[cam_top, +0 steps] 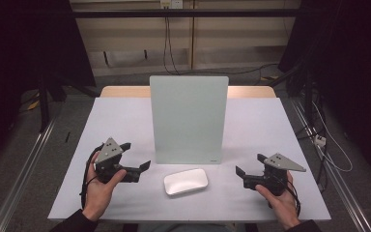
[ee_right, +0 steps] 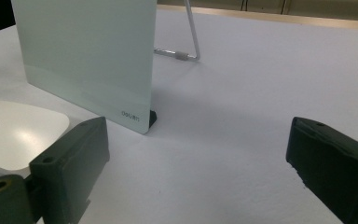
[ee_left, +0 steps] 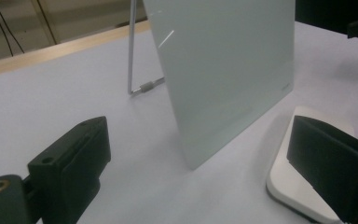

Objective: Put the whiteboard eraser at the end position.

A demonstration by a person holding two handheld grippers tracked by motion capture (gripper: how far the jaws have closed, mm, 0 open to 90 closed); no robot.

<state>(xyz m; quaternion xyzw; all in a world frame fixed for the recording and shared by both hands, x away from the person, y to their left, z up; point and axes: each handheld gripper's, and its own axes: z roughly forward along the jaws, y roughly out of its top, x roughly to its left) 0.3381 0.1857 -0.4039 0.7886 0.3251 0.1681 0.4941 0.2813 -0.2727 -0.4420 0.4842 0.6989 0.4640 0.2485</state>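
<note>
White pad (cam_top: 186,181) flat on table (cam_top: 251,125), just before upright board (cam_top: 188,118), long axis left-right. Left gripper (cam_top: 144,166) nearer than right gripper (cam_top: 239,172); both jaws wide apart, empty, pointing inward at pad.

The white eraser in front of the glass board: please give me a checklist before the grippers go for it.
1. White eraser lies flat, free on the table: ok.
2. Left gripper open, empty: ok.
3. Right gripper open, empty: ok.
4. Glass board standing on its wire stand: ok.
5. Gap between eraser and board: ok, apart.
6. Stand firmly locked: cannot tell.
</note>
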